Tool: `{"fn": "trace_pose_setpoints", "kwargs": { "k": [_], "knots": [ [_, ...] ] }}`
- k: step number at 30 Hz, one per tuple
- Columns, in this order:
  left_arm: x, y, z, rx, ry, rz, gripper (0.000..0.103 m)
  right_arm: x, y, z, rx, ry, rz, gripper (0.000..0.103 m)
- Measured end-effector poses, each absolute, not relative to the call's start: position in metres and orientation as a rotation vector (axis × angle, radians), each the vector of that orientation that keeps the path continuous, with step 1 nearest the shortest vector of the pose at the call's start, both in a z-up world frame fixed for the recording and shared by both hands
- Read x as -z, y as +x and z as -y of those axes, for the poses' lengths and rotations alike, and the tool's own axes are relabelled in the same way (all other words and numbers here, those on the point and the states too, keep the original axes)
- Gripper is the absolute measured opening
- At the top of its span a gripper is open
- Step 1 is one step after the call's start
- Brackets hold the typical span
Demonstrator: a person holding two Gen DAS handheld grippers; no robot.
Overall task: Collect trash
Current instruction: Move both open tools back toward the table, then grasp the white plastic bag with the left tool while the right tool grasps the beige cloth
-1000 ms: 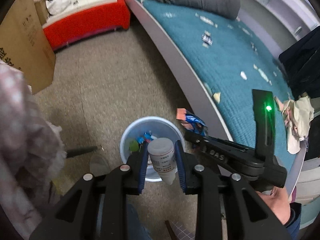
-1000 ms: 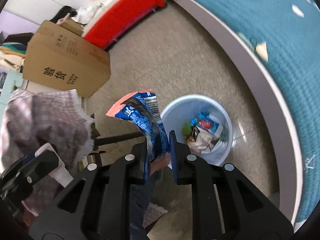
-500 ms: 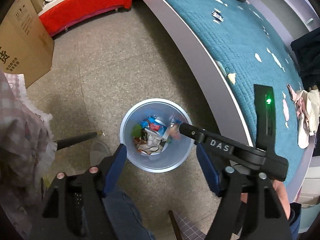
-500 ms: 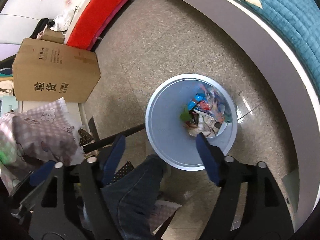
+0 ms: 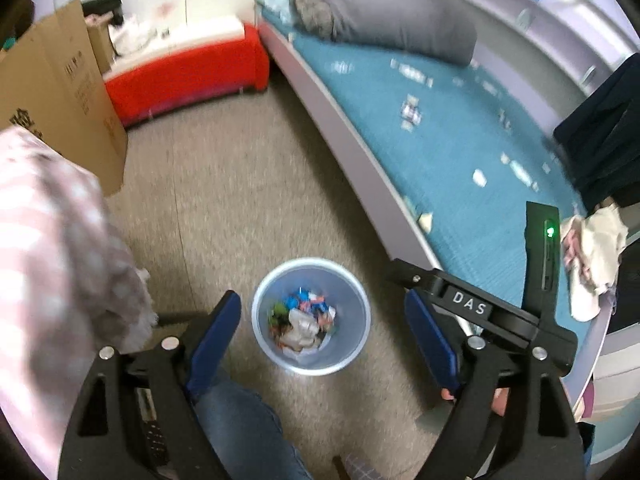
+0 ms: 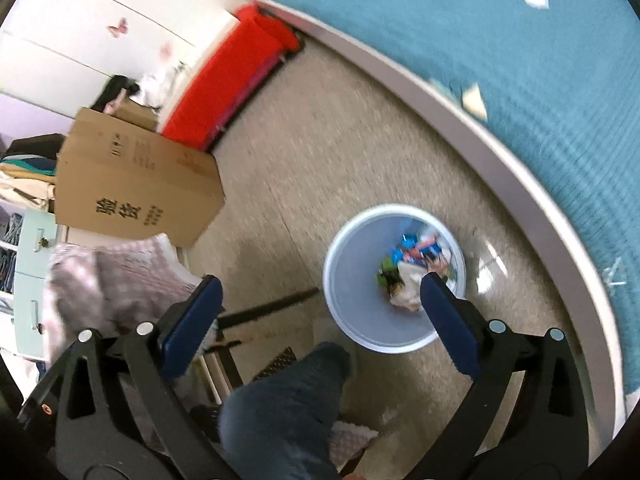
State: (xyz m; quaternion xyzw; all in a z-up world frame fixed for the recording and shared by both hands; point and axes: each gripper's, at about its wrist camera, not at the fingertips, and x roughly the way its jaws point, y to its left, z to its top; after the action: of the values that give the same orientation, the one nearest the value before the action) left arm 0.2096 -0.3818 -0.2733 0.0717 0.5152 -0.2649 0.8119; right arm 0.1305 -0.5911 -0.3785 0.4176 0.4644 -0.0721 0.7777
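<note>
A pale blue trash bin (image 5: 260,332) stands on the floor beside the bed, with wrappers and crumpled paper (image 5: 304,322) inside. It also shows in the right wrist view (image 6: 352,276). My left gripper (image 5: 320,328) is open and empty, held above the bin. My right gripper (image 6: 320,304) is open and empty, above the bin's left rim; its body (image 5: 472,308) shows at the right of the left wrist view. Several small scraps (image 5: 410,108) lie on the teal bedspread (image 5: 460,140).
A cardboard box (image 6: 136,196) and a red bench (image 5: 180,76) stand at the far side of the floor. A pink checked cloth (image 5: 52,248) hangs at the left. The person's jeans-clad leg (image 6: 288,408) is below the grippers. A grey pillow (image 5: 384,16) lies on the bed.
Both grippers opened: the left dropped a white cup and the right a blue snack wrapper into the bin. Both views have since tilted up, away from the bin.
</note>
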Motion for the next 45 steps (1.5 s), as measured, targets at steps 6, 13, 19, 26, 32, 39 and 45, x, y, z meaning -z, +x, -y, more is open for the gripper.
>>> {"fn": "trace_pose_setpoints", "kwargs": {
  "k": [6, 13, 19, 26, 32, 39, 45],
  "knots": [
    [0.201, 0.191, 0.329, 0.535, 0.104, -0.908, 0.086, 0.287, 0.134, 0.555, 0.097, 0.792, -0.874, 0.097],
    [0.146, 0.18, 0.247, 0.439, 0.065, -0.757, 0.089, 0.2, 0.159, 0.469, -0.05, 0.631, -0.784, 0.097],
    [0.124, 0.178, 0.168, 0.337, 0.015, -0.693, 0.089, 0.159, 0.177, 0.39, -0.154, 0.513, -0.762, 0.097],
    [0.112, 0.171, 0.073, 0.196, -0.061, -0.655, 0.089, 0.132, 0.199, 0.285, -0.289, 0.361, -0.776, 0.097],
    [0.117, 0.169, -0.012, 0.064, -0.145, -0.647, 0.089, 0.127, 0.222, 0.189, -0.403, 0.227, -0.808, 0.097],
    [0.132, 0.168, -0.093, -0.077, -0.198, -0.65, 0.089, 0.146, 0.246, 0.097, -0.503, 0.096, -0.863, 0.097],
    [0.151, 0.172, -0.146, -0.172, -0.269, -0.675, 0.089, 0.174, 0.267, 0.031, -0.566, -0.02, -0.907, 0.097]
  ]
}}
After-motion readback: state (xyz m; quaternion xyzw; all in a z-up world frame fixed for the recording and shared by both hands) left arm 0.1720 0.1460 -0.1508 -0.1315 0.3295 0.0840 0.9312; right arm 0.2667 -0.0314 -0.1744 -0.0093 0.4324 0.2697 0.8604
